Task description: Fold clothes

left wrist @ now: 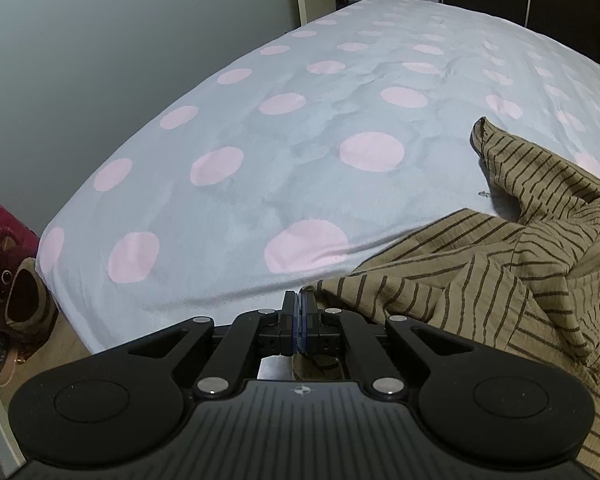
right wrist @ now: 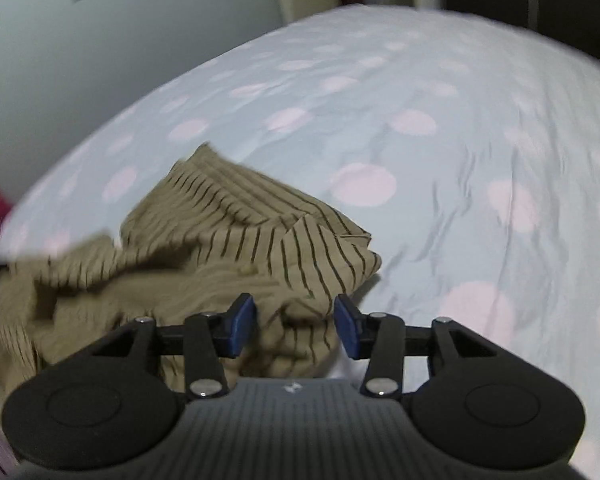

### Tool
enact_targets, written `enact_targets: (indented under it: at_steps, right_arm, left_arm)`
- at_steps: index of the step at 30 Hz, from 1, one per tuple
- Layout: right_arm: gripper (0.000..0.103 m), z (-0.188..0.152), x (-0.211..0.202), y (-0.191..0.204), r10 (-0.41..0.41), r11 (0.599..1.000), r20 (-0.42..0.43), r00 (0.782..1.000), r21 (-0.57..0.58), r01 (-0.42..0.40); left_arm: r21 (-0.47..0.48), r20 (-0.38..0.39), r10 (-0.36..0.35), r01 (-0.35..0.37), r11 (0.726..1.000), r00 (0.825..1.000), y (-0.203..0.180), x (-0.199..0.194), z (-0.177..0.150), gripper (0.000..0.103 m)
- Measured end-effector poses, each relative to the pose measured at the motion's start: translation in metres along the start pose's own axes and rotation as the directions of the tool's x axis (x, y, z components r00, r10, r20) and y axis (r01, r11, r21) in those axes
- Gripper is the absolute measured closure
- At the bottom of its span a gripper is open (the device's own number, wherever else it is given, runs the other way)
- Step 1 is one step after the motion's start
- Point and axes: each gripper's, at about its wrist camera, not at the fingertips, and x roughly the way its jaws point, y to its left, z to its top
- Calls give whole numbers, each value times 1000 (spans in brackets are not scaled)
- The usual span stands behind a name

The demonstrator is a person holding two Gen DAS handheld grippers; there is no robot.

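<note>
Left wrist view: the left claw sits at bottom centre, jaws fully closed, blue pads pressed together. The edge of the striped garment meets the pads at their right side; whether cloth is actually pinched between them cannot be determined. The garment, tan with dark stripes, lies crumpled across the lower right of the frame, one corner rising toward the right centre. It rests on the bed, covered by a pale blue sheet with pink dots. A dark red item and a brown slipper occupy the lower left edge, beside the bed.

Right wrist view: the right claw stands partly open at lower centre, pads apart and not pressing. Garment folds lie between and beyond the pads, filling the lower left and centre of the frame. The frame is blurred. The dotted bed sheet extends across the upper and right areas.
</note>
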Motion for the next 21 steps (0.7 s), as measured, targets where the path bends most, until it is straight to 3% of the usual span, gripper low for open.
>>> enact_targets:
  at_steps: [1,2,4,8,13,18,21]
  right_arm:
    - [80,0,4,1,11,1000,-16,1000,19,-11]
    - [100,-1,6,3,20,1000,-23,1000,24,-20]
    - [100,-5,2,16,33,999,-6,999,-19,-33]
    - [101,-22,-30,70,97,956,77,992,-283,-72]
    - [101,-66,-56,147,223,784,-16,975,-592,-189]
    - [103,-111,-50,184,187,641,-199,962,-718,-273]
    - [102,-120,-49,186,135,589,-232,963,-763,-266]
  left_arm:
    - [-1,3,-4,4,1000,1000,0,0,0,103]
    - [-2,6,-8,8,1000,1000,0,-1,1,103]
    - [-3,12,-16,16,1000,1000,0,-2,2,103]
    - [24,12,-16,16,1000,1000,-3,-1,-1,103]
    - [5,8,-27,27,1000,1000,2,-2,-2,103]
    - [-12,19,-42,43,999,999,7,-7,-4,103]
    - [-19,17,-50,51,999,999,10,-7,-6,103]
